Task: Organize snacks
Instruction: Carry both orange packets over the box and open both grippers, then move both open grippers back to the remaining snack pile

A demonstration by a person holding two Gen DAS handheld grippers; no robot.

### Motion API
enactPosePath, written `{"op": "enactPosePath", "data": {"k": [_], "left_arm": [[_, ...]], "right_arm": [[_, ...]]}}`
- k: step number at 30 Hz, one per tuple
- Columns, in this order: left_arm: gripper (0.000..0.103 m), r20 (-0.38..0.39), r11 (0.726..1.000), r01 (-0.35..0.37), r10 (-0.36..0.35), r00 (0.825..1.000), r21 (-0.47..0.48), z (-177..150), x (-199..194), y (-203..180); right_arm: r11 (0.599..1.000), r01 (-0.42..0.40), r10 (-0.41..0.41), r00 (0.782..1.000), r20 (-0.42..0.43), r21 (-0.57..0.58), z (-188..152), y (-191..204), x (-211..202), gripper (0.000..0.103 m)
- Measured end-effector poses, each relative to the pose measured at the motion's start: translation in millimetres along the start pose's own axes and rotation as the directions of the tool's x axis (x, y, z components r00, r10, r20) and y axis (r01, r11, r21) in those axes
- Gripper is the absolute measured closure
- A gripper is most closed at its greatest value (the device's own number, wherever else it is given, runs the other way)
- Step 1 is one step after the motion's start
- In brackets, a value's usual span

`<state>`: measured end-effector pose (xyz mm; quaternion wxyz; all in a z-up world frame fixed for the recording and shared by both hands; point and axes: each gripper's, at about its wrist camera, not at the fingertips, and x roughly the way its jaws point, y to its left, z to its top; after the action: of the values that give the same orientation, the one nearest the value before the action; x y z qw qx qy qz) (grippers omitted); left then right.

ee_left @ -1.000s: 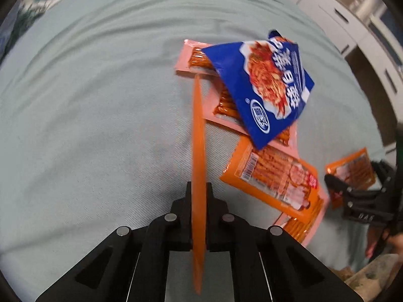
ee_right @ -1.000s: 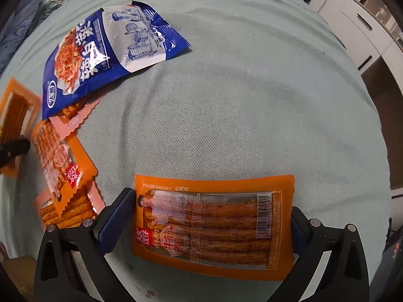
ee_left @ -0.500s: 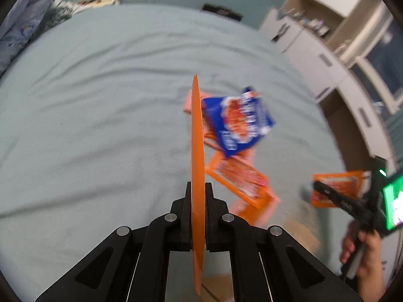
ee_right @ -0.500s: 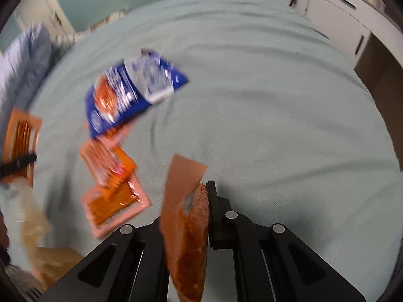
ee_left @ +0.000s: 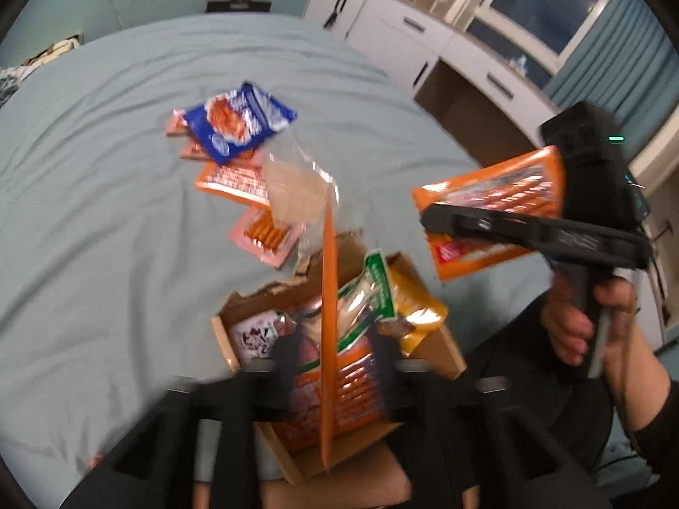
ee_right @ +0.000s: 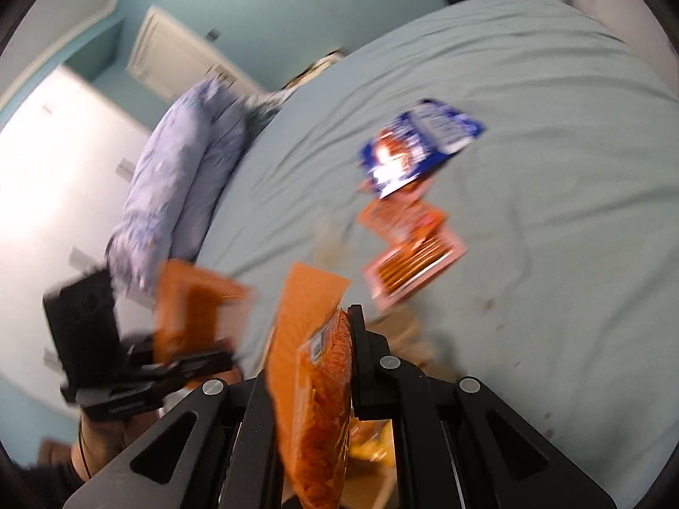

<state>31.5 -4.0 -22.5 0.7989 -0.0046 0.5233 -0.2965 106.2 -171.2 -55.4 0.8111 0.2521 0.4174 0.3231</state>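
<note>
Orange flat snack packet [ee_left: 327,318], edge-on, is slipping between the opening left jaws, straight above the brown cardboard box [ee_left: 441,352].

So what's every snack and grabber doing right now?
Left gripper: jaws opening, thin orange packet between them, over the box.
Right gripper: shut on orange snack pack.
Cardboard box: open, snacks inside.
Blue bag: lying on the bed, on other packets.
</note>
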Motion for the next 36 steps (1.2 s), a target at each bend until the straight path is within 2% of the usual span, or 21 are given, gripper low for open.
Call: {"op": "enactPosePath", "data": {"k": [1,4,8,10,11,12,15,16,19,21,22,23,24,26,28,32,34,36], "left_arm": [[0.039,-0.002,1.0,-0.016,0.016,1.0,-0.002,3,4,1],[0.035,0.013,0.999,-0.038,0.038,0.999,-0.038,6,3,10],[0.031,0.081,0.989,-0.078,0.089,0.993,-0.128,2,-10,29],[0.031,0.092,0.98,-0.077,0.095,0.991,-0.185,2,-13,41],[0.031,0.091,0.977,-0.077,0.096,0.991,-0.198,2,-12,44],[0.031,0.089,0.973,-0.078,0.099,0.991,-0.218,1,-11,49],[0.031,0.079,0.969,-0.083,0.104,0.991,-0.233,2,-7,53],[0.031,0.077,0.969,-0.088,0.108,0.991,-0.229,2,-7,52],[0.031,0.078,0.973,-0.105,0.123,0.989,-0.203,3,-7,47],[0.031,0.076,0.975,-0.115,0.131,0.988,-0.191,3,-7,44],[0.031,0.072,0.975,-0.125,0.14,0.988,-0.185,3,-6,43],[0.031,0.064,0.974,-0.139,0.153,0.986,-0.181,3,-4,42],[0.031,0.053,0.971,-0.156,0.168,0.984,-0.178,3,-2,42],[0.031,0.036,0.967,-0.186,0.195,0.98,-0.174,3,1,41],[0.031,0.023,0.961,-0.216,0.223,0.974,-0.17,4,4,41],[0.031,0.023,0.954,-0.241,0.249,0.968,-0.178,3,3,43],[0.031,0.041,0.948,-0.255,0.267,0.963,-0.187,1,-3,44],[0.029,0.063,0.945,-0.263,0.28,0.958,-0.197,1,-9,45]], "right_arm": [[1.0,-0.008,0.008,1.0,-0.007,-0.02,-2,4,1,0.099],[0.998,-0.063,0.062,0.997,-0.045,-0.028,-11,12,5,0.099],[0.994,-0.088,0.081,0.99,-0.118,-0.058,-12,15,23,0.098],[0.99,-0.086,0.067,0.984,-0.164,-0.108,-13,24,28,0.098],[0.989,-0.05,0.024,0.983,-0.18,-0.138,-12,30,35,0.097],[0.988,0.004,-0.033,0.983,-0.179,-0.156,-10,32,40,0.09],[0.977,0.173,-0.19,0.972,-0.141,-0.124,-3,19,52,0.044],[0.974,0.202,-0.213,0.969,-0.126,-0.099,0,15,51,0.043],[0.981,0.194,-0.194,0.98,-0.036,-0.022,13,3,34,0.043],[0.977,0.21,-0.212,0.976,0.056,0.039,19,-8,12,0.043],[0.969,0.231,-0.239,0.965,0.109,0.081,22,-16,1,0.043],[0.953,0.274,-0.293,0.942,0.162,0.128,24,-24,-10,0.043],[0.924,0.341,-0.372,0.905,0.206,0.172,26,-31,-19,0.042],[0.882,0.432,-0.468,0.853,0.231,0.191,30,-36,-22,0.04],[0.847,0.506,-0.53,0.826,0.194,0.162,34,-37,-12,0.04],[0.838,0.539,-0.545,0.827,0.136,0.081,40,-31,12,0.04],[0.826,0.561,-0.563,0.815,0.135,0.058,45,-27,16,0.04],[0.828,0.558,-0.56,0.817,0.139,0.059,40,-20,7,0.041]]}}
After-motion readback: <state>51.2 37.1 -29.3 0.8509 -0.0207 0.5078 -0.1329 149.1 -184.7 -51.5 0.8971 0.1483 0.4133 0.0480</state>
